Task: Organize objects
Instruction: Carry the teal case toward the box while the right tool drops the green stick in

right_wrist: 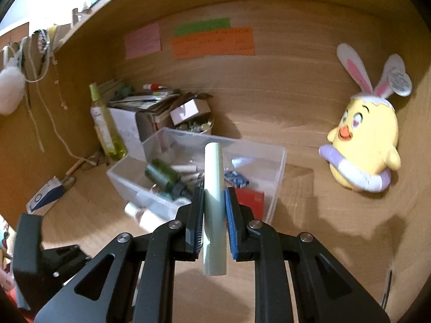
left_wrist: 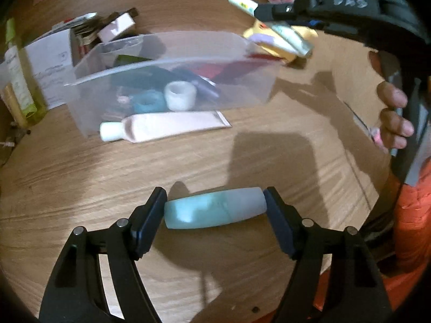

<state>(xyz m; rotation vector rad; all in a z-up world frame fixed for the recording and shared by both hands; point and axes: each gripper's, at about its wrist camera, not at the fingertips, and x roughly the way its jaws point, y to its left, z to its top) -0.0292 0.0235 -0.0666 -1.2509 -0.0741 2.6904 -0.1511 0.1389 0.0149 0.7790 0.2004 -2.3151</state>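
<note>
While the left gripper [left_wrist: 215, 215] sits low over the wooden surface [left_wrist: 80, 177], its fingers [left_wrist: 148, 220] stand on either side of a teal-and-grey bottle [left_wrist: 215, 208] lying on its side. The right-hand pad touches the grey end and the left-hand pad sits right at the teal end; whether they press on it cannot be told.

The right gripper [right_wrist: 214, 212] is clamped on a pale green tube [right_wrist: 214, 188], which stands upright between the fingers and sticks out above and below them. From the left wrist view this gripper [left_wrist: 258, 13] hangs in the air beyond the right end of a clear plastic bin [left_wrist: 172, 80], a hand [left_wrist: 393, 115] wrapped around its handle.

The bin rests on the surface and holds a dark green bottle [right_wrist: 161, 173], a white roll of tape [left_wrist: 180, 95], a teal ring [left_wrist: 147, 102], a red packet [right_wrist: 249, 202] and other small items. A pink tube with a white cap [left_wrist: 164, 127] lies on the surface just in front of the bin. Left of the bin stand a yellow-green spray bottle [right_wrist: 106, 126] and a white box [left_wrist: 51, 67]. A yellow chick plush with rabbit ears [right_wrist: 366, 137] leans against the back panel, well apart from the bin.
</note>
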